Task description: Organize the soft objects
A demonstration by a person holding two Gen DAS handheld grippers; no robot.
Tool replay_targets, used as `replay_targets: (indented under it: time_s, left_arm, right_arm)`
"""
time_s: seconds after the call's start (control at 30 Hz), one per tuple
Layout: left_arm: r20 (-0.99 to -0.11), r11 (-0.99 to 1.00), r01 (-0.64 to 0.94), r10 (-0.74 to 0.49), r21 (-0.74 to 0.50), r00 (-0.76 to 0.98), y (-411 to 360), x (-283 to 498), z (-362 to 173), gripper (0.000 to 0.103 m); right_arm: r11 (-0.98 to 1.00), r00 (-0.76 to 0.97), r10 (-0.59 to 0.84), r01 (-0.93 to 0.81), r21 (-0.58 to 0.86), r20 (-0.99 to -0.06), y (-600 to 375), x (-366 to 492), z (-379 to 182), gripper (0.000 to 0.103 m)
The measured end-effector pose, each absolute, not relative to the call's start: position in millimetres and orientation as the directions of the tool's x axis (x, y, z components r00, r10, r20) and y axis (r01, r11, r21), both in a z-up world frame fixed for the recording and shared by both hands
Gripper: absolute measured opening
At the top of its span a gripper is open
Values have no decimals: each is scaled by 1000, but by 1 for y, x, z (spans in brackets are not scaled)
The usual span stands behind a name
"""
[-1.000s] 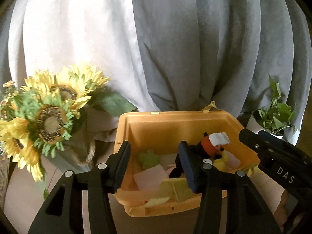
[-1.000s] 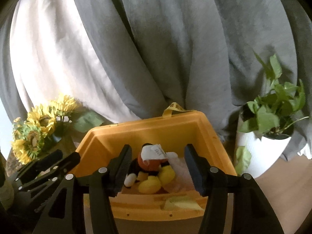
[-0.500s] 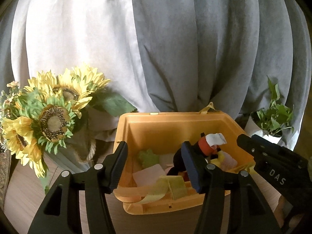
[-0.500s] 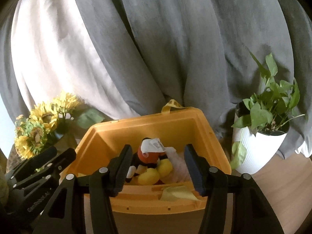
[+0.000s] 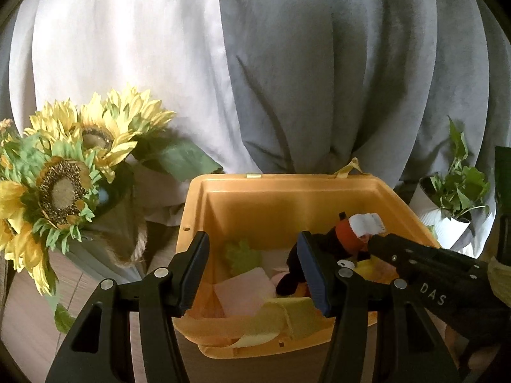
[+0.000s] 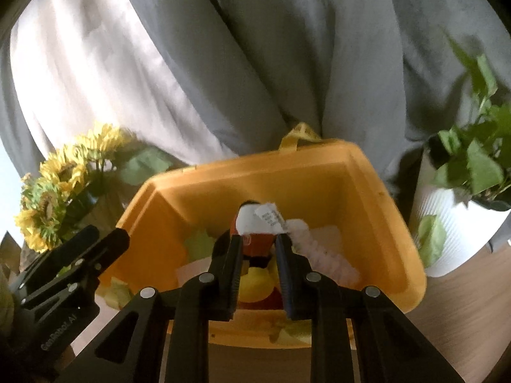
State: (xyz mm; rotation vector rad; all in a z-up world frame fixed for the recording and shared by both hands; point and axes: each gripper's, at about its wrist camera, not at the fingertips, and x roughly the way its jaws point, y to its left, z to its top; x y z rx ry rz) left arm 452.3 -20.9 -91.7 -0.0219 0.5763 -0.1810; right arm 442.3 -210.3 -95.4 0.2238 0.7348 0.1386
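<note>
An orange plastic bin (image 5: 287, 191) (image 6: 367, 191) holds soft things: a pink sponge (image 5: 244, 293), a green leaf-shaped piece (image 5: 241, 255), yellow cloths (image 5: 287, 316) and a plush toy (image 5: 348, 236) in black, red and yellow with a white tag. My right gripper (image 6: 257, 249) reaches into the bin and its fingers (image 6: 234, 255) are closed against the plush toy's red body (image 6: 258, 242). In the left wrist view it comes in from the right (image 5: 415, 268). My left gripper (image 5: 252, 265) is open and empty over the bin's near left part.
A bunch of artificial sunflowers (image 5: 64, 175) (image 6: 54, 198) in a vase stands left of the bin. A green plant in a white pot (image 6: 463, 217) (image 5: 453, 198) stands to its right. Grey and white curtains (image 5: 287, 63) hang behind. The bin rests on a wooden surface (image 6: 463, 303).
My right gripper moved forward and down into the bin and closed on the plush toy. My left gripper stayed open and drew back a little.
</note>
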Motion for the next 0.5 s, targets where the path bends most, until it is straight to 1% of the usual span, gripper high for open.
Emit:
replay_targets:
  time_s: [0.37,0.5]
  left_arm:
    - [-547,982,161,-191,-103,815,-19,463,-95,56]
    - [-541,981,163,-194,-104,818,-20,468,-94,56]
  right_arm:
    - [973,674,192,-36,228,-713,-204,468,-112,23]
    - [975,675,171,-11,222,-718,-206,479,-115,23]
